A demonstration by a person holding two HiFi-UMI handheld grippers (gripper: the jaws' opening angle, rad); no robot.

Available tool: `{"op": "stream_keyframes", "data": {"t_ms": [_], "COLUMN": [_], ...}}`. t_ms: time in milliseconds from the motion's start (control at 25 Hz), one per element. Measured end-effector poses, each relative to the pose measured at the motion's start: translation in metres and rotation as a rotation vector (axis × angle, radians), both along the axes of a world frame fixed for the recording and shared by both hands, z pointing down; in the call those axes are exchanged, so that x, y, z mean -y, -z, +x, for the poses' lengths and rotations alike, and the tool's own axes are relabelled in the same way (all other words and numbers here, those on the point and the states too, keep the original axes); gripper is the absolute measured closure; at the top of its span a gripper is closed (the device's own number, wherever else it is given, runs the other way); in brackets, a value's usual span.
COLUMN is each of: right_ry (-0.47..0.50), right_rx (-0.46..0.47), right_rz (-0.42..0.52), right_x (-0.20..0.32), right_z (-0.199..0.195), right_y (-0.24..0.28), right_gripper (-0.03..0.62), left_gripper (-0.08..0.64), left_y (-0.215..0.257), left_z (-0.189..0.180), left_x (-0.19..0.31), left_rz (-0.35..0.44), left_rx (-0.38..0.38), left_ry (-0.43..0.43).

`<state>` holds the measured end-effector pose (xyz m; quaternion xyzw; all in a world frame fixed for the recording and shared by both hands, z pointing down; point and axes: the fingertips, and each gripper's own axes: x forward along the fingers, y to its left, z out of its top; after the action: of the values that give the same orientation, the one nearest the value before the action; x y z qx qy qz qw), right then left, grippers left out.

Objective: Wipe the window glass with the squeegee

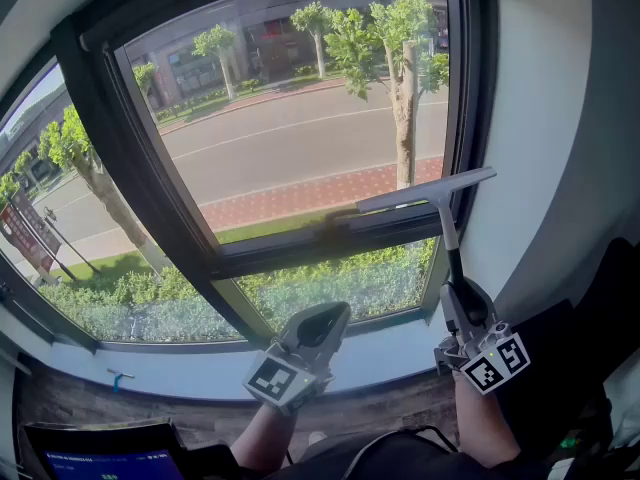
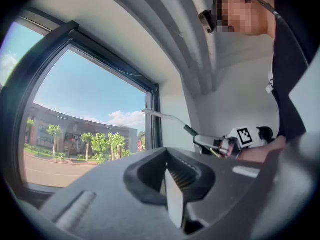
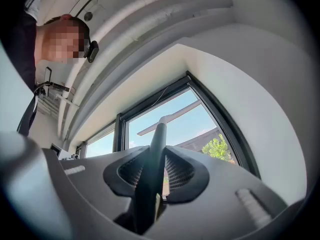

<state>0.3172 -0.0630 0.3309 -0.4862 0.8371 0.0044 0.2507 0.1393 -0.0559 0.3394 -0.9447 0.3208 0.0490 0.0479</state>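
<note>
head view: right gripper [image 1: 463, 303] clamps the squeegee [image 1: 425, 193] handle, blade low on the window glass [image 1: 290, 118] near the right frame [image 1: 470, 88]; left gripper [image 1: 318, 323] is closed, empty. a wiping stroke seems at its bottom, so next likely calls for raising the blade, pressed flat.

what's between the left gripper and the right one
Nothing: in the head view the gap between left gripper and right gripper, holding the squeegee, shows only windowsill.

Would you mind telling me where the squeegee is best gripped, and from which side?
Grip the squeegee by its handle's lower end, coming from below: the thin shaft runs down from the blade at the window, as the right tongs hold it.
</note>
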Motion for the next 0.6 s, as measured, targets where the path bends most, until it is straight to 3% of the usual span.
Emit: {"op": "stream_keyframes", "data": {"t_ms": [600], "right_ry": [0.013], "right_rx": [0.001], "right_rz": [-0.002], "right_x": [0.0028], "right_z": [0.0011], "right_y": [-0.0017], "right_gripper": [0.492], "left_gripper": [0.555], "left_y": [-0.002], "left_z": [0.0047], "left_x": [0.0011], "left_rz": [-0.003], "left_rx": [0.005], "left_ry": [0.002]}}
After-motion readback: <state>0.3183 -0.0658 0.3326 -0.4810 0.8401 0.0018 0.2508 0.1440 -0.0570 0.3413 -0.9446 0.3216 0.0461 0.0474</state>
